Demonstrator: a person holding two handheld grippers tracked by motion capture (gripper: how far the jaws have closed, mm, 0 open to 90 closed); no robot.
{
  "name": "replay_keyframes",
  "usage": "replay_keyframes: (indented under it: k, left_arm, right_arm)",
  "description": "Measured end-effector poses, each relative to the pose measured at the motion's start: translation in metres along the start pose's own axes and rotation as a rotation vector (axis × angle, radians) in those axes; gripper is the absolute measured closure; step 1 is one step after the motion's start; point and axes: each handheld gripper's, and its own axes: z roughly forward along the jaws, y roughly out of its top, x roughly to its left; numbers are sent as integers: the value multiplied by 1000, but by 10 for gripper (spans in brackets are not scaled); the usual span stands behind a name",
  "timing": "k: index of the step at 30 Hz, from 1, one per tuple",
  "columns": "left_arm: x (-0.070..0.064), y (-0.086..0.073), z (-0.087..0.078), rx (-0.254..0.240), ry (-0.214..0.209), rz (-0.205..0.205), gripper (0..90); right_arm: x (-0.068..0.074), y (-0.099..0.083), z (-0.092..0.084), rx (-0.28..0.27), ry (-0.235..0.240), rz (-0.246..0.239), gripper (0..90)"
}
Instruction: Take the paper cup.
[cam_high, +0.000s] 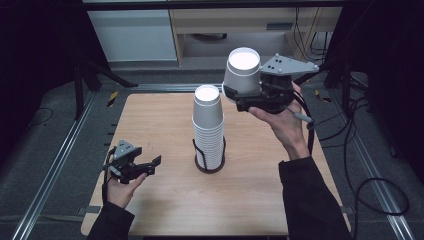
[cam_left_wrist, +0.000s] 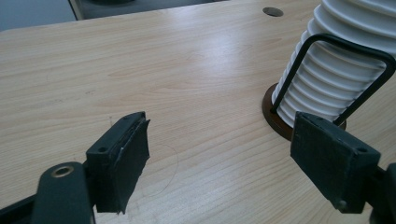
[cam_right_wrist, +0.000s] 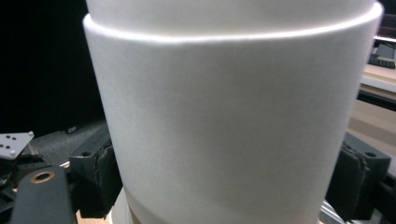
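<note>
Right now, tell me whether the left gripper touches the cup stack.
Apart. In the left gripper view the open left gripper sits short of the cup stack, bare table between.

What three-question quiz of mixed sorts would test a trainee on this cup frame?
1. True or false: the left gripper holds a cup.
2. Which gripper holds the single white cup? A) left B) right C) neither
3. Fill in: the cup stack stands in a wire ____ on the table.

Key: 1 false, its fingers are spread over bare wood. 2 B, the right gripper is clamped on it, raised above the table. 3 holder.
</note>
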Motion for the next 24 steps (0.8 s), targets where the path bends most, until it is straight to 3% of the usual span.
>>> replay_keyframes:
  k: [9,24]
  left_arm:
    - [-2,0,1,8,-14,12,187]
    - [-5,0,3,18,-34,30,182]
  right_arm:
    - [-13,-20,-20,20,-18,19,145]
    - [-16,-56,-41,98,-16,-6,145]
